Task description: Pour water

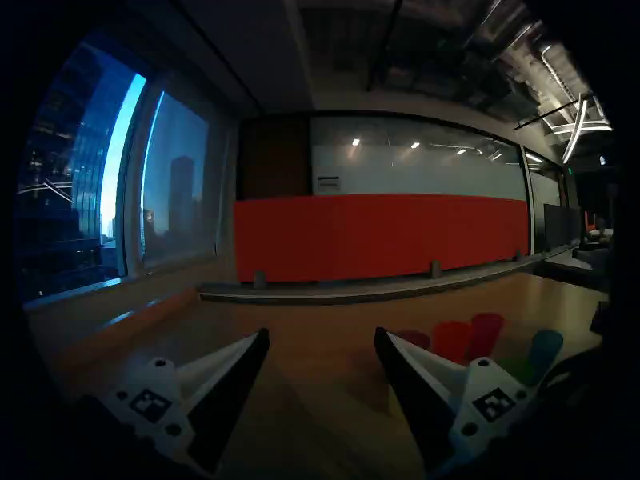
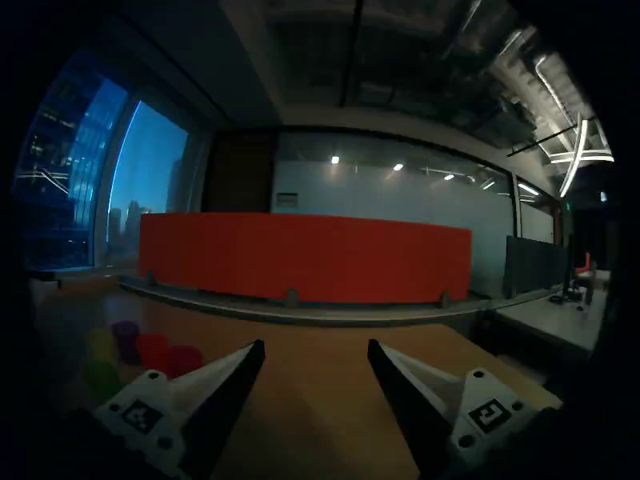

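The left gripper (image 1: 321, 331) holds its jaws wide apart and empty, with bare light-brown wooden tabletop (image 1: 320, 416) between them. The right gripper (image 2: 316, 342) is spread the same way over open wood. A cluster of small coloured plastic cups (image 1: 472, 340) stands just beyond the left gripper's right-hand finger. In the right gripper view the same cups (image 2: 152, 350) sit low on the left. Farther off, a long red partition panel (image 1: 376, 236) lines the table's far edge, with tall dusk-blue windows (image 1: 172, 192) to one side.

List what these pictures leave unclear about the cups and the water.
Left gripper view: the cups stand partly behind a finger of the left gripper; dim light blurs their number.
Right gripper view: the cups are cut off below by the right gripper; colours are murky.
Either view: the low angle hides the cups' insides, so water cannot be told.
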Motion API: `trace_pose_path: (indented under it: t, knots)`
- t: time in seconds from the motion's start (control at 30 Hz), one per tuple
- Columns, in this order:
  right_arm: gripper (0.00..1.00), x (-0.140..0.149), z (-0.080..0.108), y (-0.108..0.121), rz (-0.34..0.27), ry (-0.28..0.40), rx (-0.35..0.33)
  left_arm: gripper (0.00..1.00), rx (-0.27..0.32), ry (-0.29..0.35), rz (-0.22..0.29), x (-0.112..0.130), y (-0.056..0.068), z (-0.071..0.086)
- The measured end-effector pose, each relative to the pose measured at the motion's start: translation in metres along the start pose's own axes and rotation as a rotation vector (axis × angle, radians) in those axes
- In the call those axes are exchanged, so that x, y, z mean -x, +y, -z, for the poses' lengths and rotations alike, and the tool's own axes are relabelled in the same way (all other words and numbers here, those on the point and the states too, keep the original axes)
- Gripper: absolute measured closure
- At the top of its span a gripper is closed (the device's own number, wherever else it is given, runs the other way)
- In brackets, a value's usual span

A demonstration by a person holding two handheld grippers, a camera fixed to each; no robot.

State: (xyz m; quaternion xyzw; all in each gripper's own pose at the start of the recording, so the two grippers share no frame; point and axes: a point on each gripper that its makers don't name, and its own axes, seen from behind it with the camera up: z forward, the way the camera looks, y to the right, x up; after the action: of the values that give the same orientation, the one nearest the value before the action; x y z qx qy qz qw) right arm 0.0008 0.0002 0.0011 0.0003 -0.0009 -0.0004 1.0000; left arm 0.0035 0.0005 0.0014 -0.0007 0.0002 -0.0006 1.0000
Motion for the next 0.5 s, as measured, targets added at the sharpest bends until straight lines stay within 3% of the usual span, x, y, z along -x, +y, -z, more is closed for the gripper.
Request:
trace_pose_path:
  t: [0.5]
  knots:
    - [0.00,-0.057,-0.013,-0.004,-0.042,-0.022,-0.050,0.02,0.078,0.009,0.009,-0.087,0.013,-0.012]
